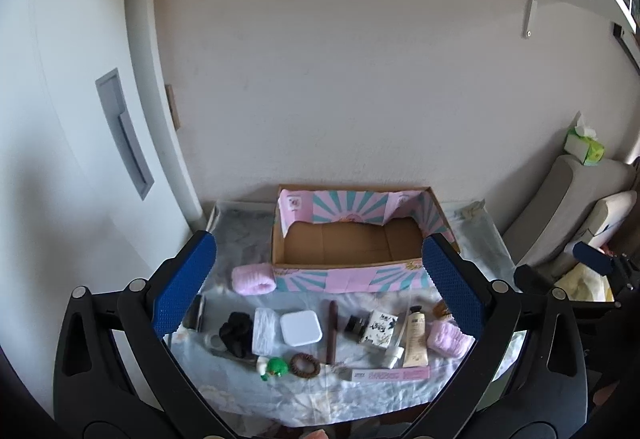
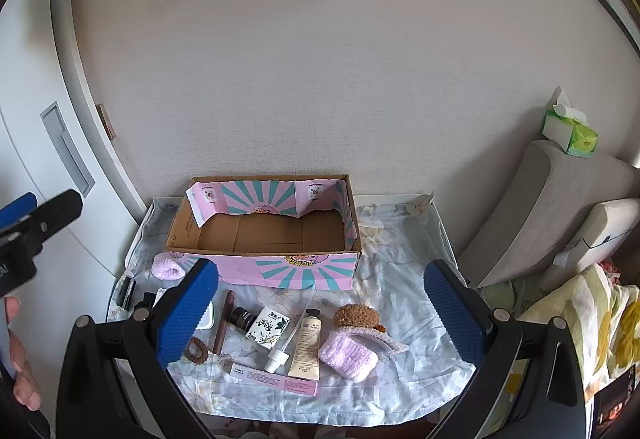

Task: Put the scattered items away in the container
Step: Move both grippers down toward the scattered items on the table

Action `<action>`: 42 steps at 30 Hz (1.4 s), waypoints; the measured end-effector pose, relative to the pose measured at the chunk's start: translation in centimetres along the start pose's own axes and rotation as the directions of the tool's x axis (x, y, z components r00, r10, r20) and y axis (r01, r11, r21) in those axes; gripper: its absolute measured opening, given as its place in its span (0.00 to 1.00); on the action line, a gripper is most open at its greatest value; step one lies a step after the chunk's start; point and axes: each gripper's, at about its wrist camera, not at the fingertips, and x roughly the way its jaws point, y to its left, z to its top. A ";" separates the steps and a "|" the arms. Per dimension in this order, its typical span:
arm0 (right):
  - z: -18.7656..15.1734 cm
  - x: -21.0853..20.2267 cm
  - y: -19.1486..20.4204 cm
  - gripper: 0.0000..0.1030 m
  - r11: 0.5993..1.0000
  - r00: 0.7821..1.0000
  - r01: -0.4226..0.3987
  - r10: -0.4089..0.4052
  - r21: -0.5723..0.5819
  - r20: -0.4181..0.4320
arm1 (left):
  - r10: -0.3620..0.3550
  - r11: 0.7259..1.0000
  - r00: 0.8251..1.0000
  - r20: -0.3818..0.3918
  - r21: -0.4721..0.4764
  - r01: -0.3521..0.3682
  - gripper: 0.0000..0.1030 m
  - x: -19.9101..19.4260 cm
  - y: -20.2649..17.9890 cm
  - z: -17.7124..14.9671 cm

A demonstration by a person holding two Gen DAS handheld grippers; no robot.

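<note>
Currently both my grippers, left [image 1: 318,281] and right [image 2: 320,313], gape wide, empty. Risk: tube [image 2: 306,345] and pump [image 2: 277,357] lie touching; one grab could snag both.

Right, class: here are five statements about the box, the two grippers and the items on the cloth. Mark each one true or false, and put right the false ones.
1. The box holds no items. True.
2. The left gripper is shut on the white case. False: its jaws stand wide open, holding nothing.
3. The hand cream tube lies on the cloth in front of the box. True.
4. The tissue pack is inside the box. False: it sits on the grey cushion to the right.
5. The right gripper holds the brown scrunchie. False: it is open, and the scrunchie lies on the cloth.
</note>
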 end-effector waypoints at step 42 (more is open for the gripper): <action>-5.0 4.2 -4.9 1.00 0.998 0.989 0.009 -0.018 -0.066 -0.147 | 0.204 0.975 0.957 -0.206 -0.048 -0.219 0.99 6.1 5.8 -8.2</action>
